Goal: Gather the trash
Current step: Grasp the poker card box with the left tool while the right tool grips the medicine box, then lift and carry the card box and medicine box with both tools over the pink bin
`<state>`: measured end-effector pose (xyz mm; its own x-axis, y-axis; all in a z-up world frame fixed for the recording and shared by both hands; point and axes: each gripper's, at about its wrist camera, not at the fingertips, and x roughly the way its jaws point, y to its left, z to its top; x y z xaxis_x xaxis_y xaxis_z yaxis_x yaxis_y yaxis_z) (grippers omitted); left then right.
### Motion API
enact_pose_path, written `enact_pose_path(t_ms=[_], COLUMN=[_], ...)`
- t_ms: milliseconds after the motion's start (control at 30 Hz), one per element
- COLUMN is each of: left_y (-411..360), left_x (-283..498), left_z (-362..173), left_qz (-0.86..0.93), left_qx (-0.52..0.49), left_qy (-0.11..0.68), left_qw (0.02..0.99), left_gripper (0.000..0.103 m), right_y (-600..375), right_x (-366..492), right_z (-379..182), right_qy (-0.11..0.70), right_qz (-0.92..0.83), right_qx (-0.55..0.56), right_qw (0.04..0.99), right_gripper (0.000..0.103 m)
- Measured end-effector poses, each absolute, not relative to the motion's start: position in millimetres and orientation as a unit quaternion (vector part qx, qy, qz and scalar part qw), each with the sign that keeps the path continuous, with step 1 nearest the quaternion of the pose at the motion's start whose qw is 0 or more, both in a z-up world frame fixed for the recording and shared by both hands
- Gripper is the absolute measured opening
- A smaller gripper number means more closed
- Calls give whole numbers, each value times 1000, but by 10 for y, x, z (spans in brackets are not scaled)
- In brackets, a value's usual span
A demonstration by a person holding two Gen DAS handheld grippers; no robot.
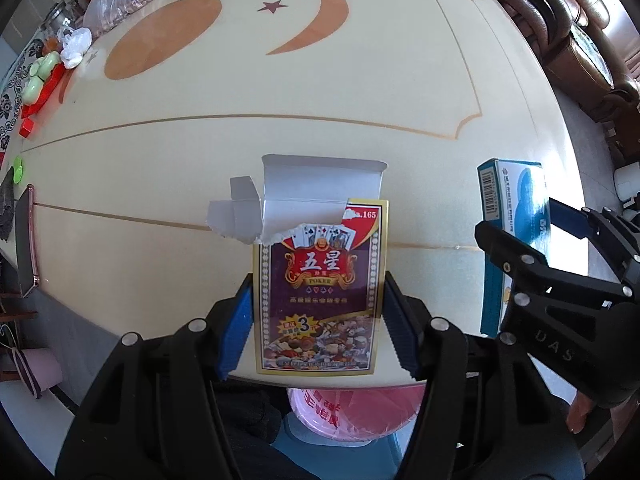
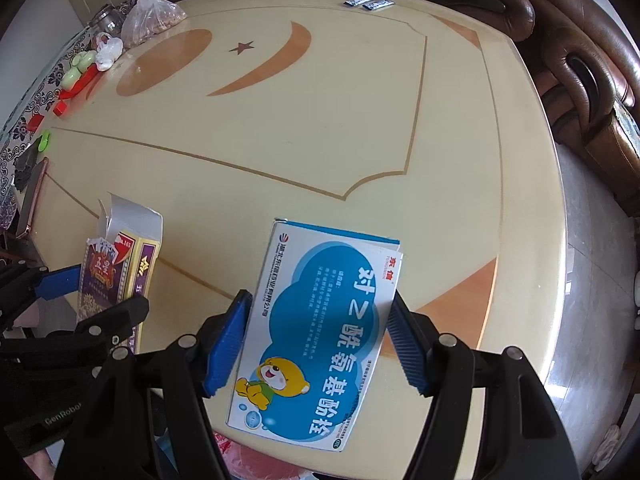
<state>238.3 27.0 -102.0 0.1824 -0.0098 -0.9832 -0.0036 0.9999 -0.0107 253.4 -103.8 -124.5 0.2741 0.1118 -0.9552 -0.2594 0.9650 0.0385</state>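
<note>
My left gripper is shut on a torn-open poker card box, red and purple with a gold border, its grey flaps ripped open at the top. It is held above the near table edge. My right gripper is shut on a blue and white medicine box with a cartoon bear. Each gripper shows in the other's view: the right one with the medicine box at the right of the left wrist view, the left one with the card box at the left of the right wrist view. A red-lined trash bin sits below the table edge under both boxes.
The cream table has orange moon and star inlays. At its far left lie a plastic bag of nuts, a white wad, green and red items and a phone. Two small packets lie at the far edge. A brown sofa stands to the right.
</note>
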Motion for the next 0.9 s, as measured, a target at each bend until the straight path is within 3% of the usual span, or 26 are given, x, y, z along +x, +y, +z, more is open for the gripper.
enact_pose_path(t_ms=[900], left_y=[284], left_x=[1840], left_z=[-440], left_qz=[-57], left_qx=[21], left_qy=[587], left_qw=[807], left_gripper=[60], right_y=[-947], right_x=[1694], right_z=[-358], right_qy=[528], right_qz=[134], right_qx=[-92], right_qw=[834], right_gripper=[65])
